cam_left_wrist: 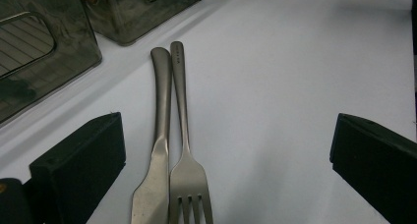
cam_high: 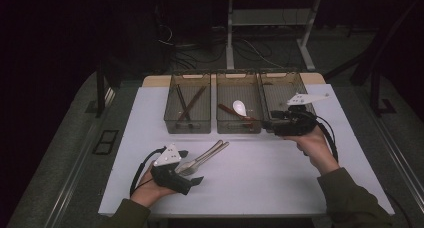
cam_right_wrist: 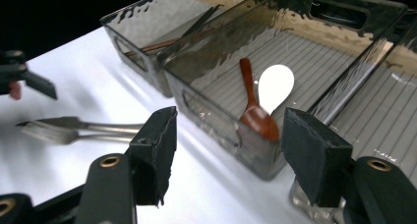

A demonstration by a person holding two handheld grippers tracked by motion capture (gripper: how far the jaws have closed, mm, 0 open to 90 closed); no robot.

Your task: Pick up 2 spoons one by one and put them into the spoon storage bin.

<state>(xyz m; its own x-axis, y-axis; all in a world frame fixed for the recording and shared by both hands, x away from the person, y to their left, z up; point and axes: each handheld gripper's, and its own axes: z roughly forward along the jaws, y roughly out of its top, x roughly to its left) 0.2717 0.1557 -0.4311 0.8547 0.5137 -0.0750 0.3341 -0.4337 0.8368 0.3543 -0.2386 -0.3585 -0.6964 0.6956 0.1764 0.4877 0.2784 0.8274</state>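
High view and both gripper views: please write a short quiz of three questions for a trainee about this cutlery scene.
1. How many clear bins stand in the row?
2. True or false: the left gripper is shut on the fork.
3. Which bin holds the white spoon? A left, B middle, C right.

Key:
1. Three.
2. False: the jaws stand open around the fork and the knife.
3. B, beside a brown wooden spoon.

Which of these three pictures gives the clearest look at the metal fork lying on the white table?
The left gripper view: the silver metal fork lies close up beside the silver metal knife, tines and handle sharp. The high view shows the fork small, by the left claw. The right gripper view shows it blurred at the far left.
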